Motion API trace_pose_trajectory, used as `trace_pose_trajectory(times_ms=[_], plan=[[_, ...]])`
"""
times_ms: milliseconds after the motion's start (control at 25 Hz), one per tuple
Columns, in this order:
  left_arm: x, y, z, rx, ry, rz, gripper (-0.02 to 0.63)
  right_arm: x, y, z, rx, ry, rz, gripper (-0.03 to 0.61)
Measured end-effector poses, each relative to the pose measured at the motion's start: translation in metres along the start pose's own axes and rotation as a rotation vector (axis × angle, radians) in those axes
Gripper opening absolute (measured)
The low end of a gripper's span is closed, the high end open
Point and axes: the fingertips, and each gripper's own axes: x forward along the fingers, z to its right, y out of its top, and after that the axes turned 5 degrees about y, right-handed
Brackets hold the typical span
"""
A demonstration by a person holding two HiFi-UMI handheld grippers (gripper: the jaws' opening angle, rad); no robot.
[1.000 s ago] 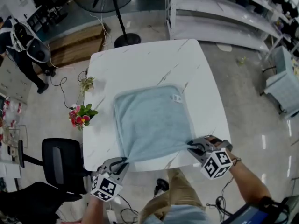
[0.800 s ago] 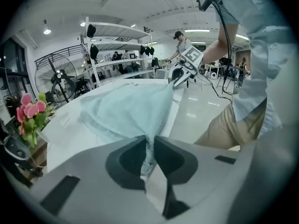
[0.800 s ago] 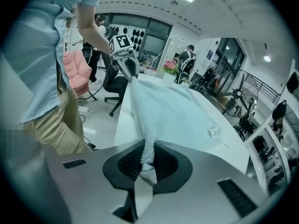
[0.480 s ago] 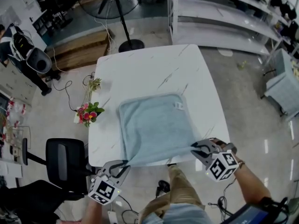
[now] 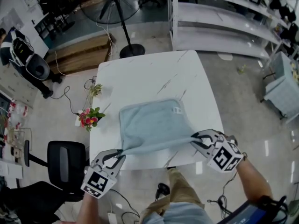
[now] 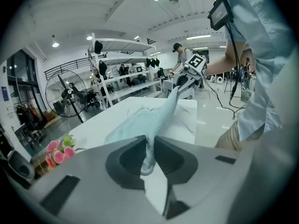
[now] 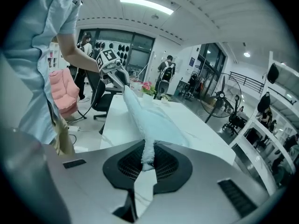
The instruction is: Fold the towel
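While the far part of the light-blue towel [image 5: 154, 120] lies flat on the white marble tabletop [image 5: 149, 73], the head view shows its near edge raised and stretched between the two grippers. The left gripper [image 5: 120, 153] has the near left corner and the right gripper [image 5: 196, 139] the near right one, both at the tabletop's near edge. A small white tag [image 5: 177, 110] sits by the towel's far right corner, and pink flowers [image 5: 88, 117] stand beside the tabletop's left side.

In the left gripper view, the jaws are clamped on a bunched towel corner, and the cloth runs as a taut ridge to the other gripper.

In the right gripper view, the jaws likewise pinch a rolled corner, with the towel stretching away over the tabletop.
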Motion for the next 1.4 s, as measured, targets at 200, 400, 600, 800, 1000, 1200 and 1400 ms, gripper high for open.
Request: trace_pose_trajectory(times_ms=[200, 400, 600, 800, 1000, 1200, 1400], plan=[[0.012, 0.010, -0.026, 0.001, 0.032, 0.000, 0.054, 0.003, 0.012, 0.030, 0.071, -0.005, 0.010, 0.041], [0.028, 0.013, -0.055, -0.021, 0.094, -0.014, 0.054, 0.013, 0.020, 0.059, 0.083, -0.005, 0.002, 0.041], [0.045, 0.017, -0.081, -0.045, 0.129, -0.043, 0.054, 0.027, 0.021, 0.088, 0.097, 0.001, -0.011, 0.041], [0.067, 0.015, -0.110, -0.055, 0.169, -0.096, 0.055, 0.047, 0.023, 0.116, 0.126, 0.001, -0.019, 0.041], [0.087, 0.011, -0.134, -0.089, 0.178, -0.127, 0.055, 0.066, 0.021, 0.143, 0.130, 0.011, -0.045, 0.041], [0.109, 0.004, -0.149, -0.117, 0.178, -0.161, 0.055, 0.085, 0.010, 0.160, 0.145, 0.031, -0.071, 0.043], [0.129, -0.003, -0.157, -0.133, 0.174, -0.200, 0.057, 0.100, -0.007, 0.168, 0.164, 0.051, -0.105, 0.043]])
